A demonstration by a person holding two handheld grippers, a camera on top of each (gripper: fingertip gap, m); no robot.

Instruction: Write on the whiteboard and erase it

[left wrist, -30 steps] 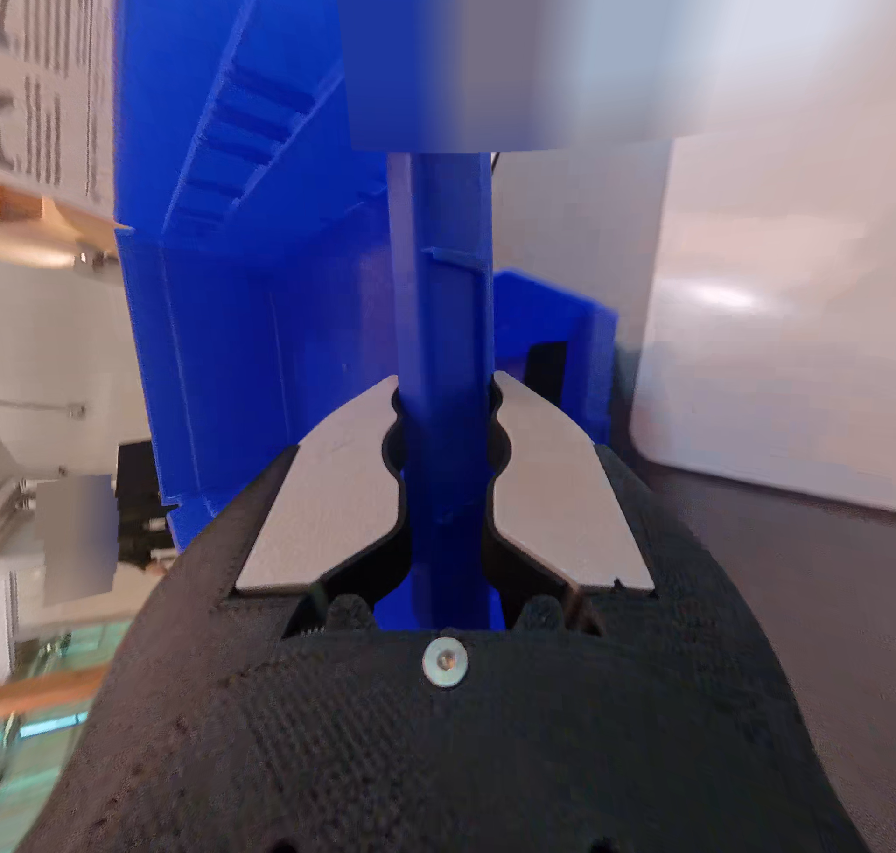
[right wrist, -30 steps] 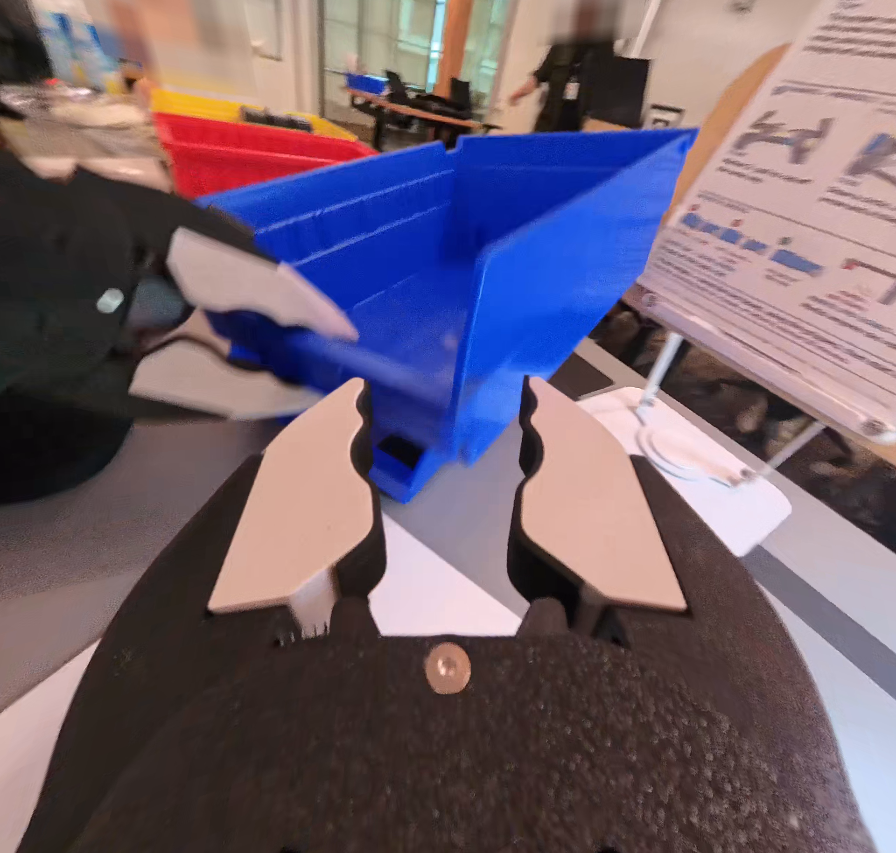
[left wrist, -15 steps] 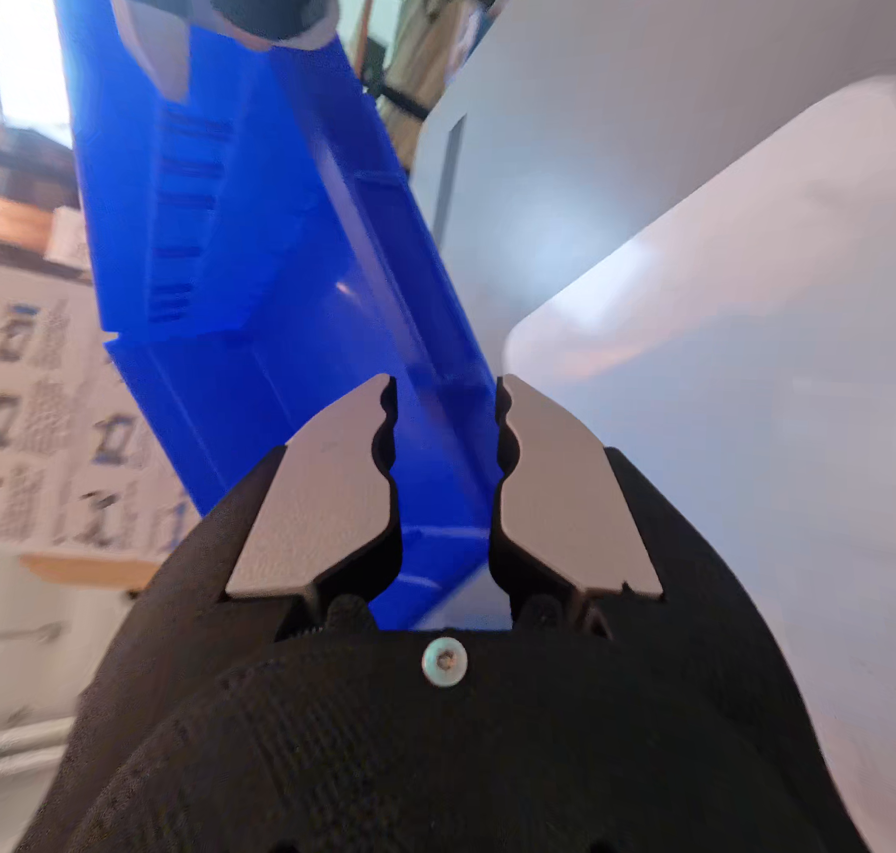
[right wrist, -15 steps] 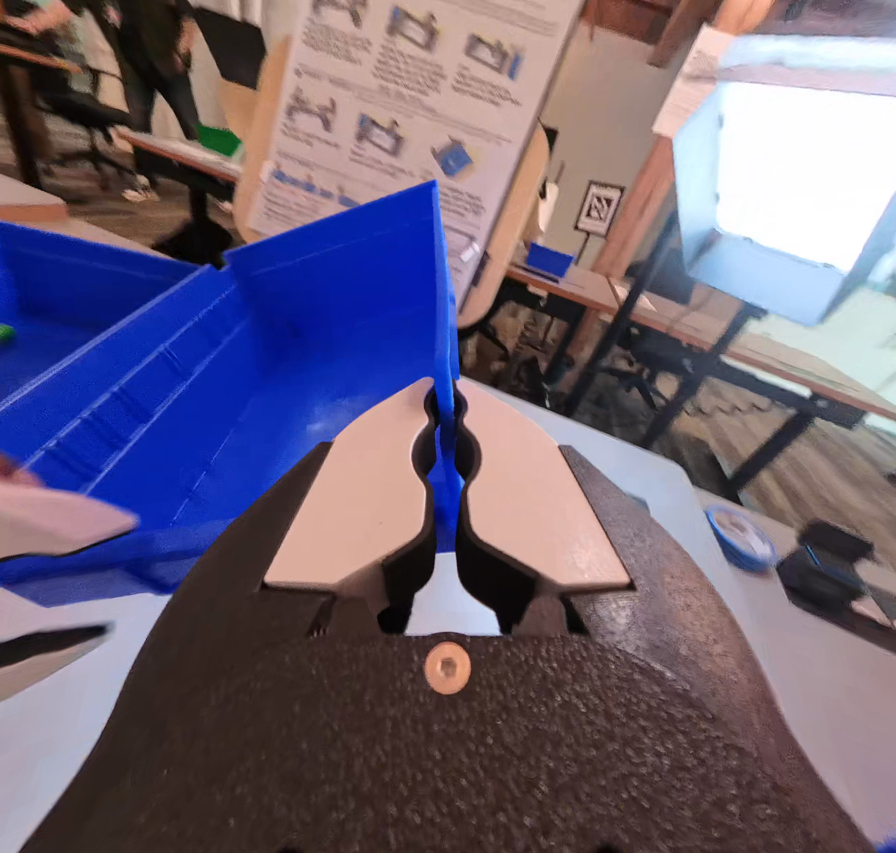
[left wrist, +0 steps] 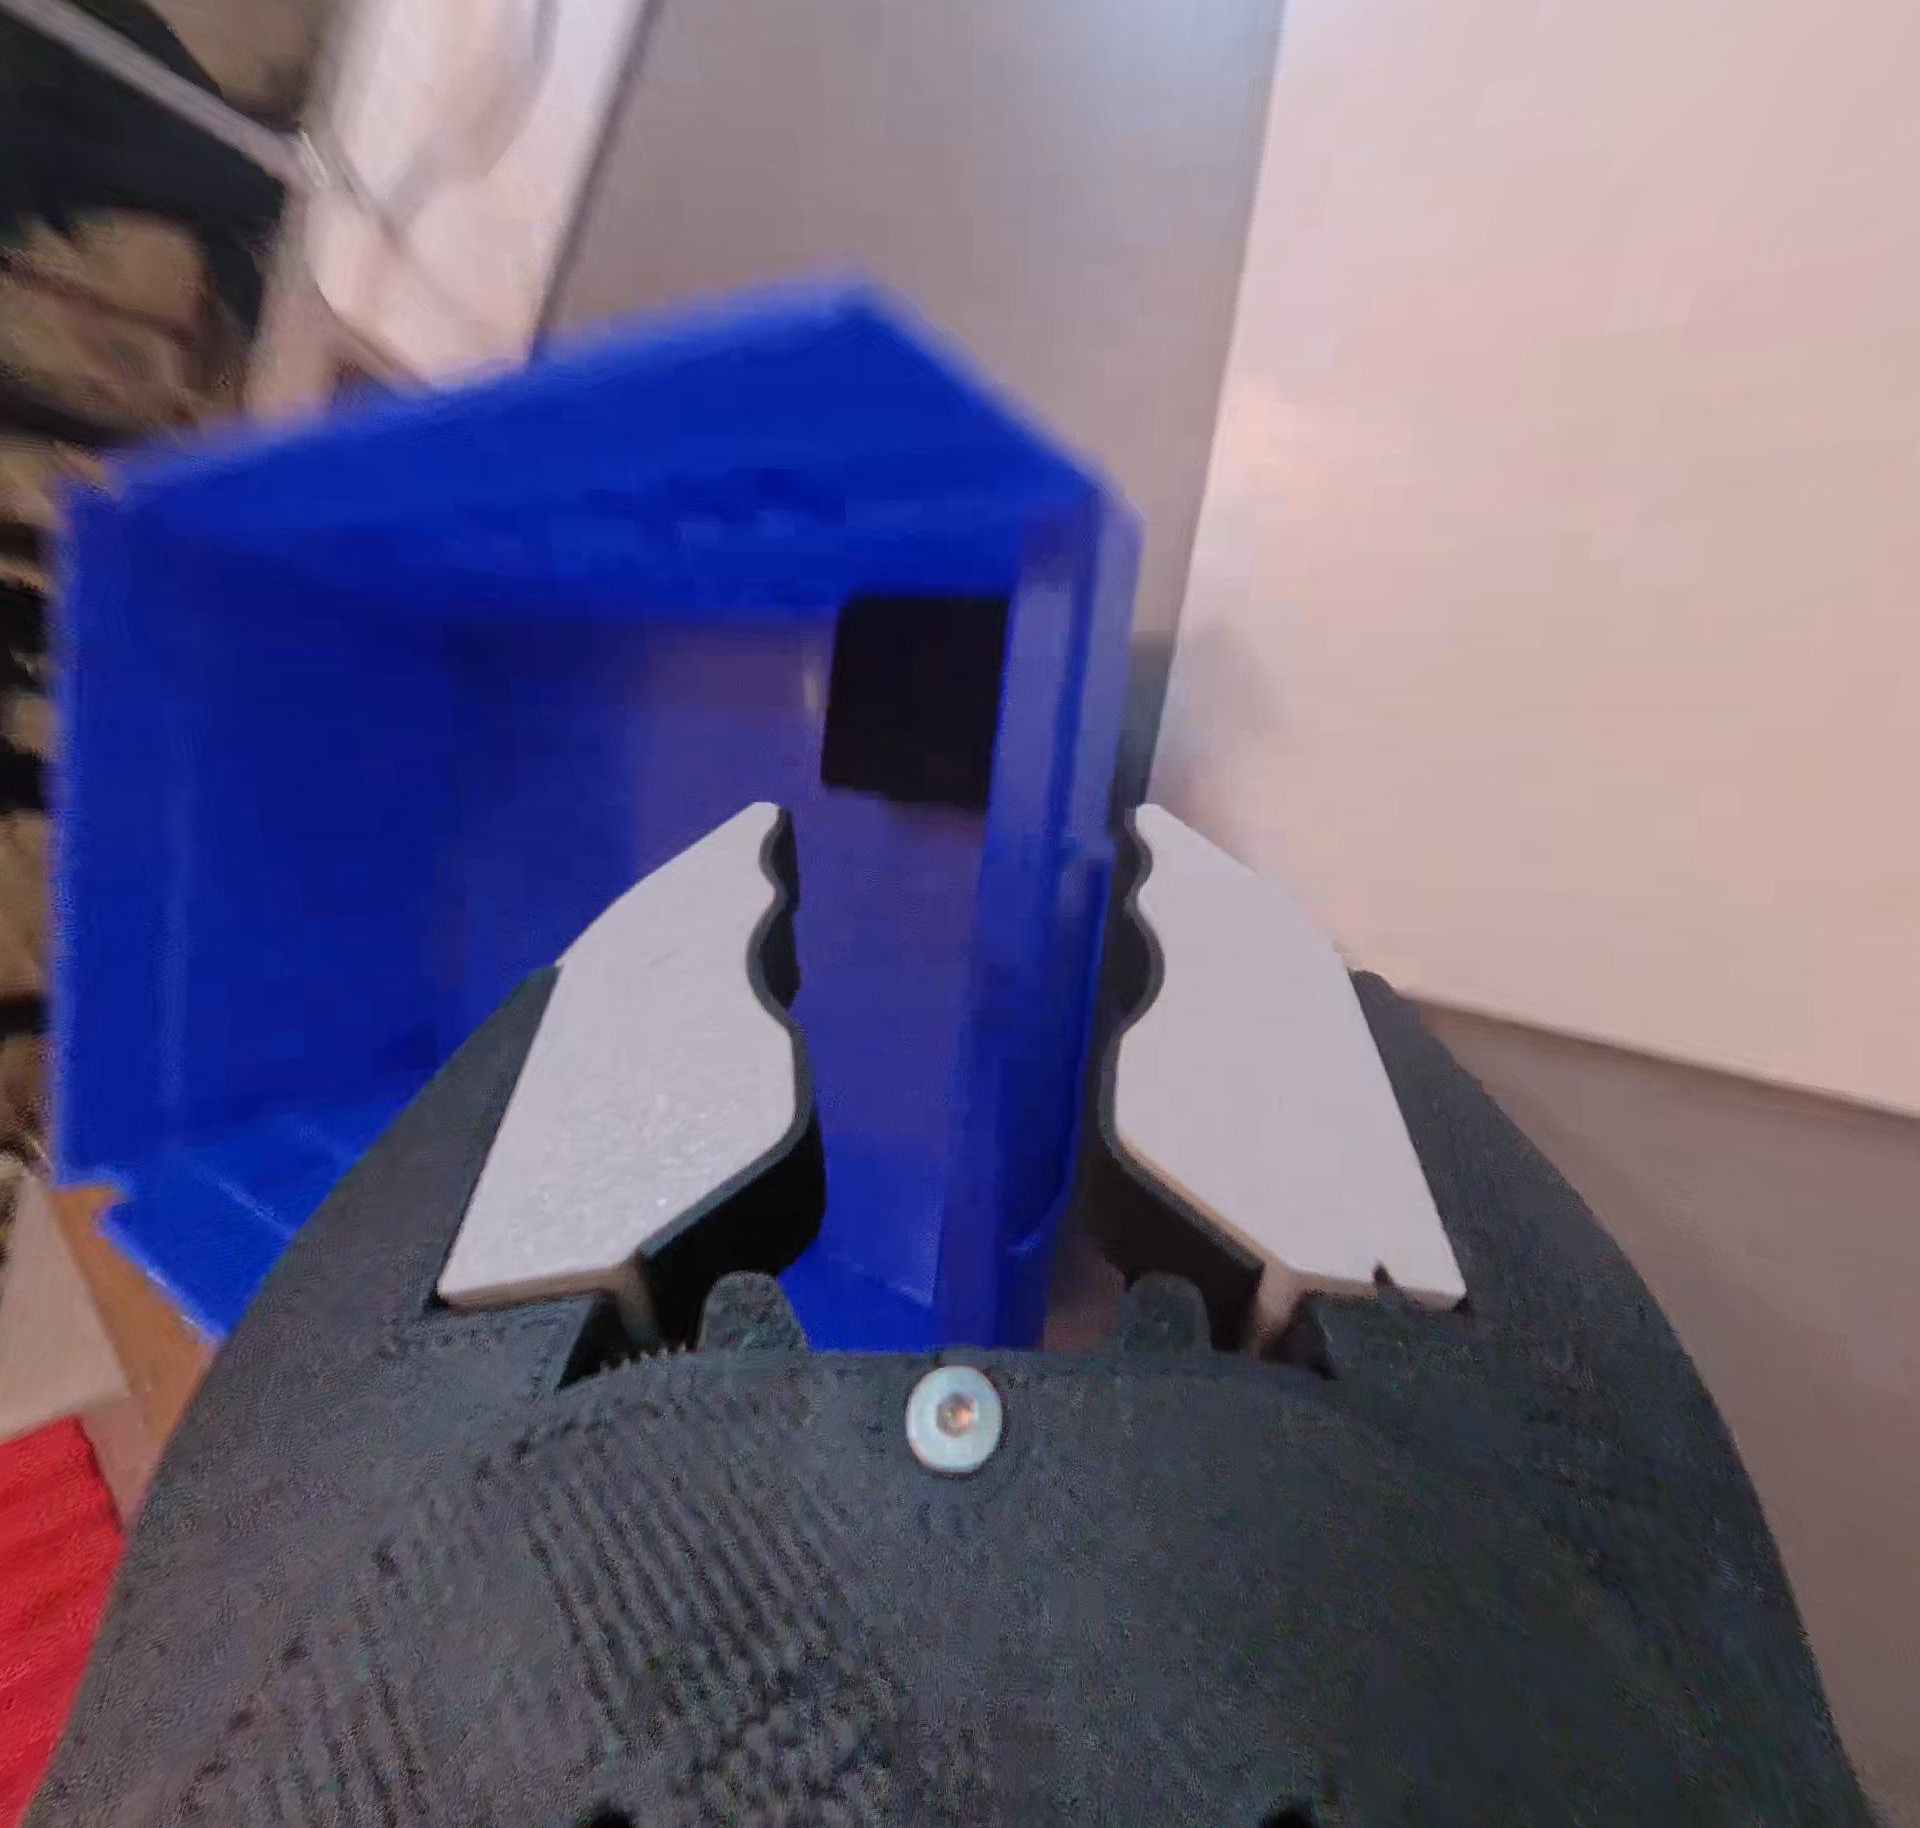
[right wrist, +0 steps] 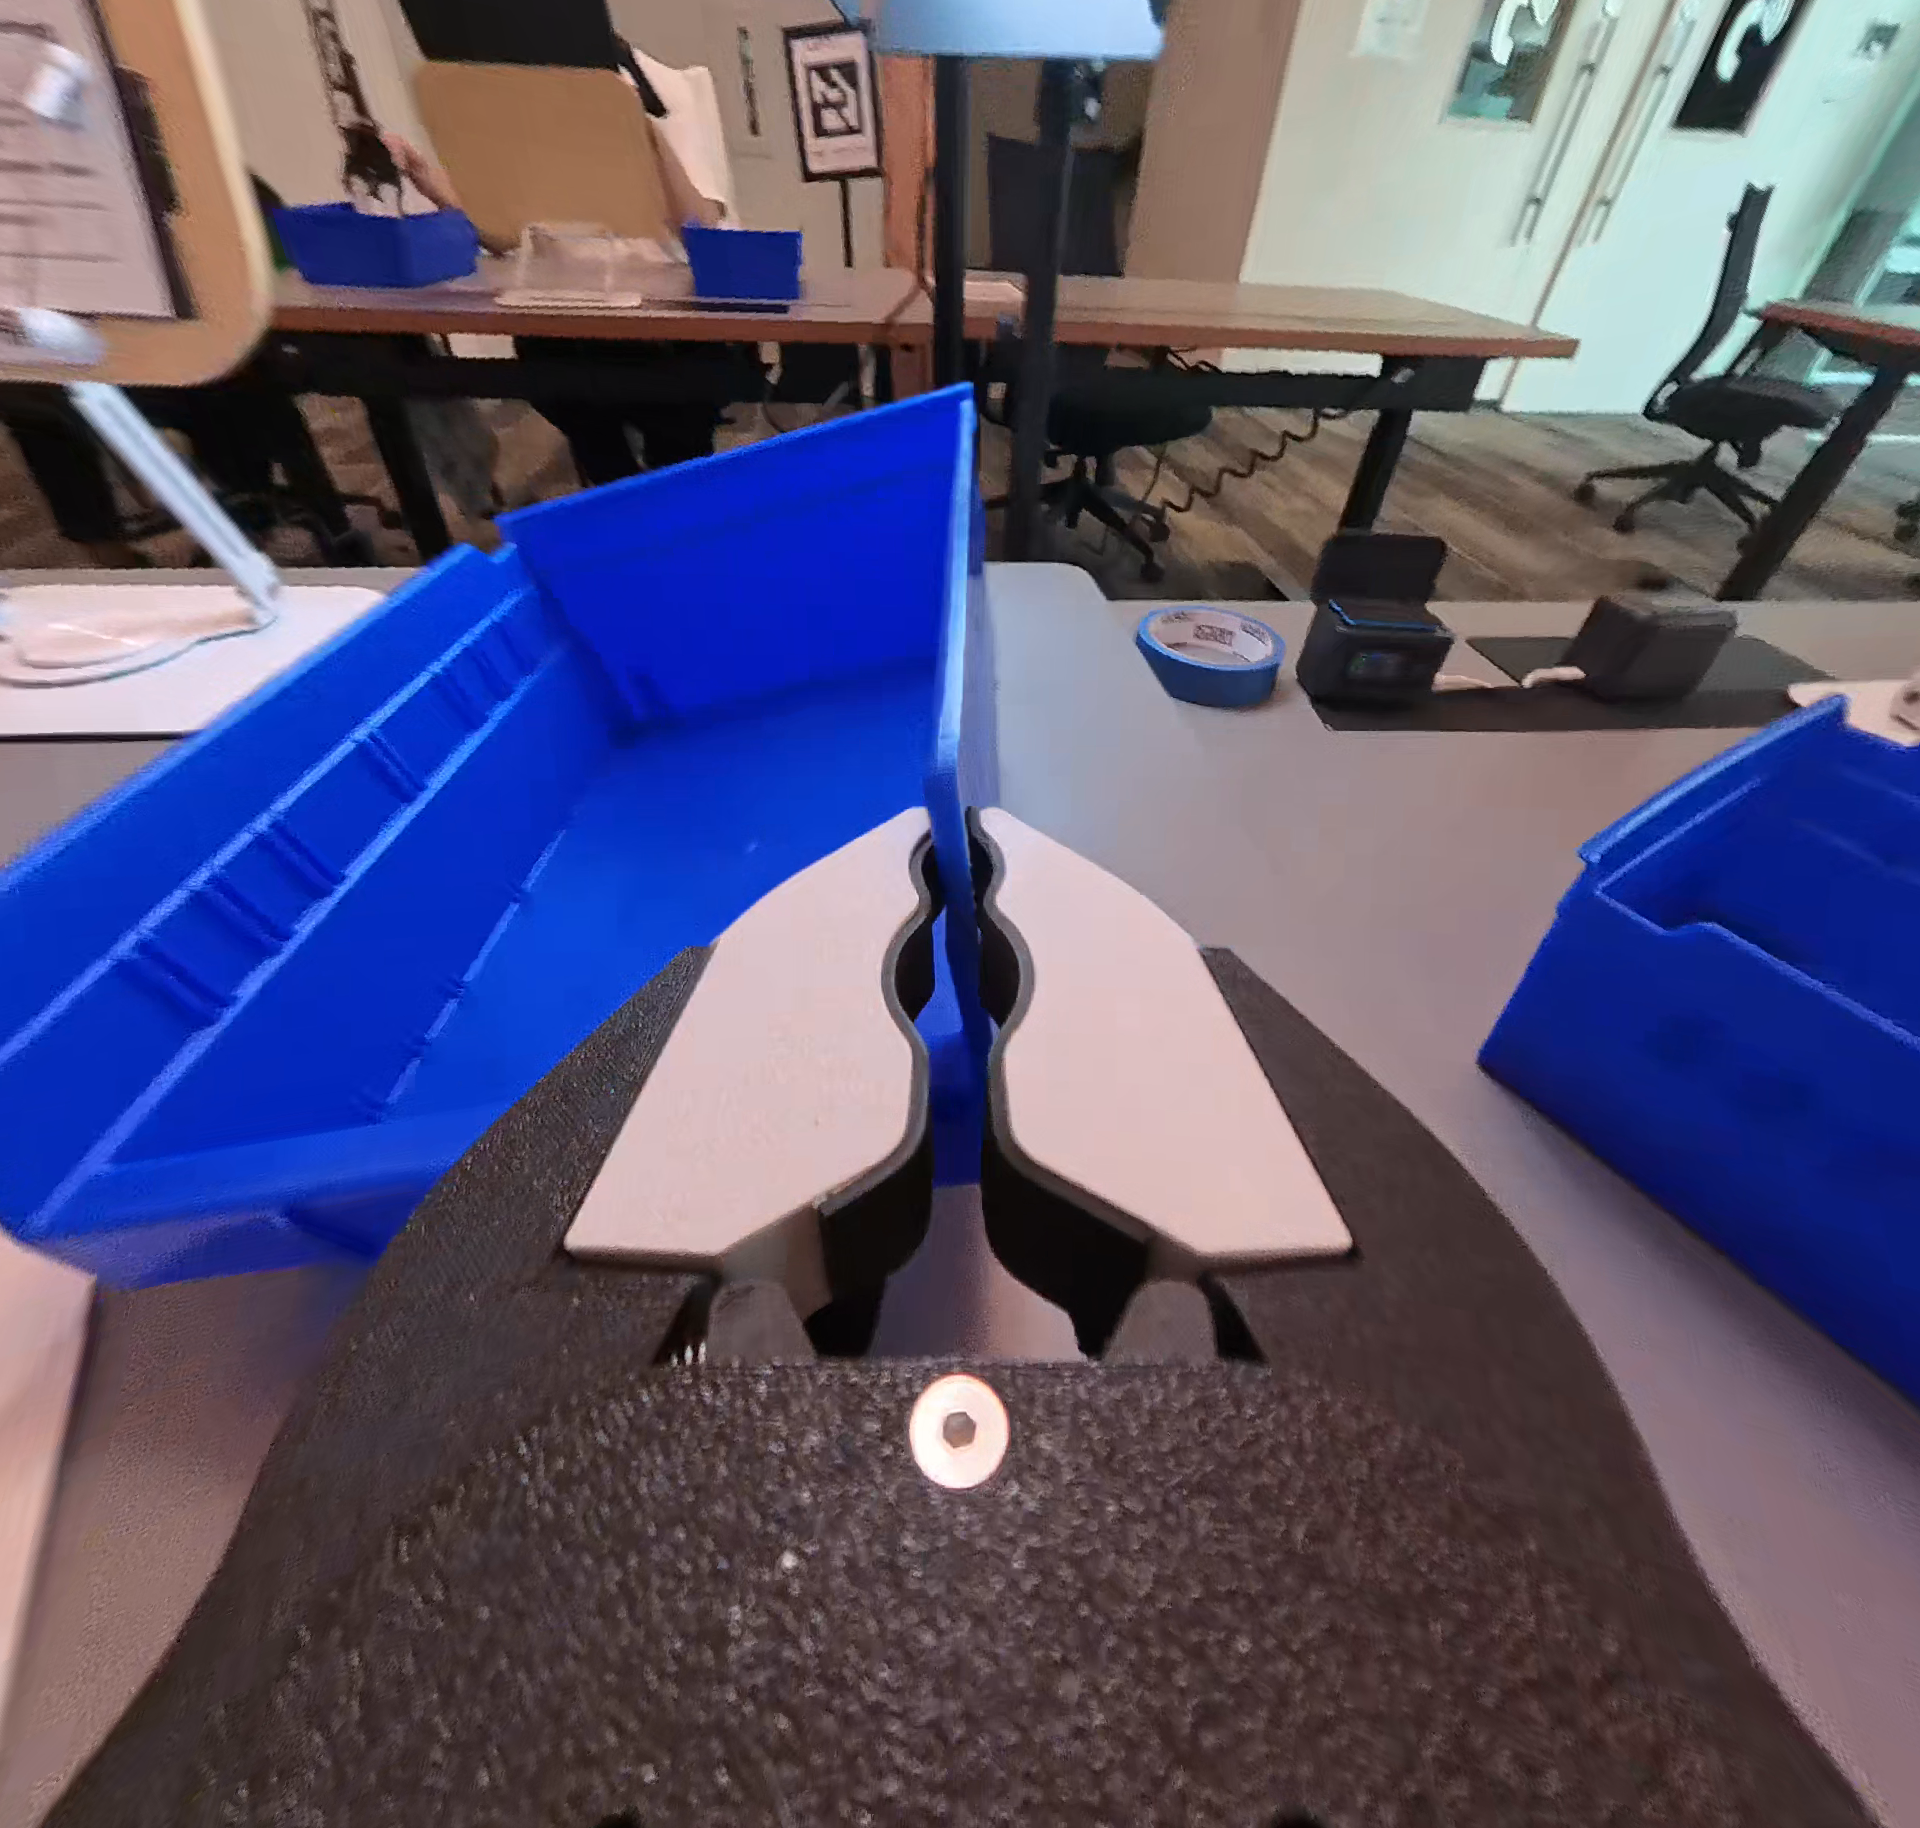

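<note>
Tape roll (right wrist: 1210,654) right of bin (right wrist: 436,843)

A blue bin (right wrist: 436,905) sits on the grey table (right wrist: 1299,864) — blue tape roll (right wrist: 1210,654) near, second bin (right wrist: 1756,1030) apart.

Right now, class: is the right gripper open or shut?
Shut. In the right wrist view the right gripper has its fingers pressed against both faces of the blue bin's thin side wall.

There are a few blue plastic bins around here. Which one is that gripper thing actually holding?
The long blue plastic bin left of centre: the right gripper pinches its side wall. The other blue bin sits untouched at the right, and two more rest on the far desk.
</note>
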